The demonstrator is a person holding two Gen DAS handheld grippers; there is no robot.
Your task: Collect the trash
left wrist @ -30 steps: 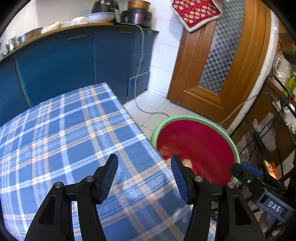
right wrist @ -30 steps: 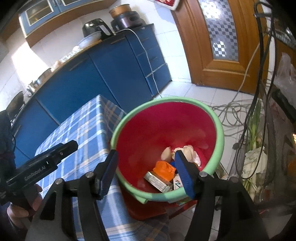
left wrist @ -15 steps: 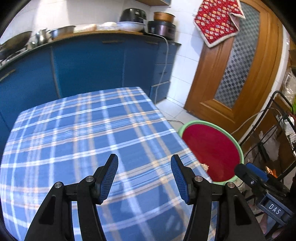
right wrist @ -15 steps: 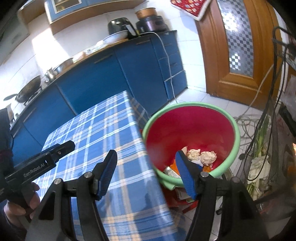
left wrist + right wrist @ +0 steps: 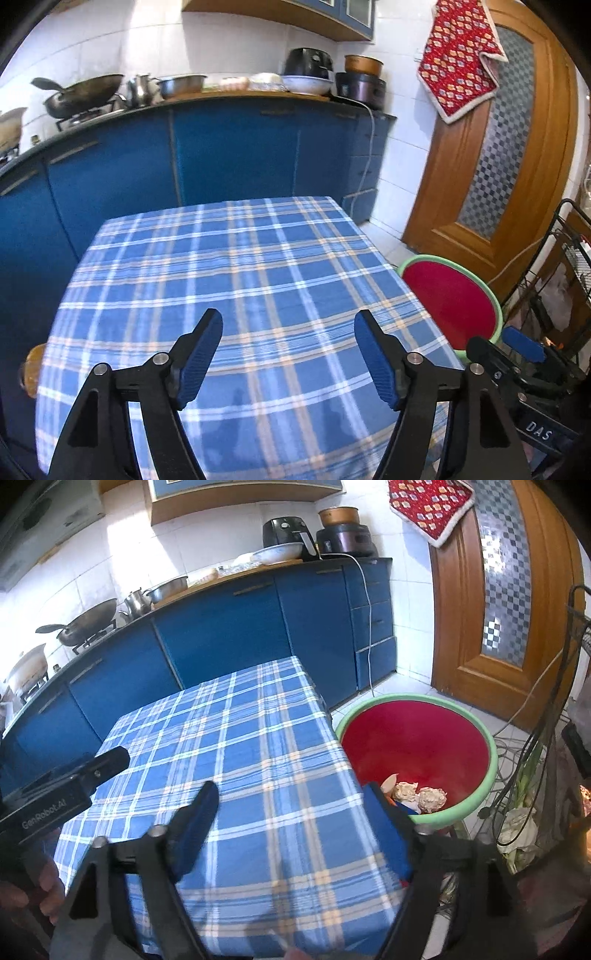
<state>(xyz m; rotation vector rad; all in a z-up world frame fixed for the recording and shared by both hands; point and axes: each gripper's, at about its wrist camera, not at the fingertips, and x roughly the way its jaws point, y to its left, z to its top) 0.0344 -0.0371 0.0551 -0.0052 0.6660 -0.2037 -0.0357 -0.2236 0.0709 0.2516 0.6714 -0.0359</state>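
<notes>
Holdings: my left gripper [image 5: 288, 343] and right gripper [image 5: 291, 816], jaws opening on nothing above the bare blue plaid tablecloth [image 5: 236, 266]; crumpled paper trash [image 5: 421, 794] lies in the red green-rimmed plastic basin [image 5: 491, 760] beside the table; collection apparently complete, next a check for strays.

Crumpled trash [image 5: 421, 795] in red basin [image 5: 417, 738]; beside table [image 5: 236, 738]

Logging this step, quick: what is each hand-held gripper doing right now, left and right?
Left hand-held gripper: jaws opening, nothing between them.
Right hand-held gripper: jaws opening, nothing between them.
</notes>
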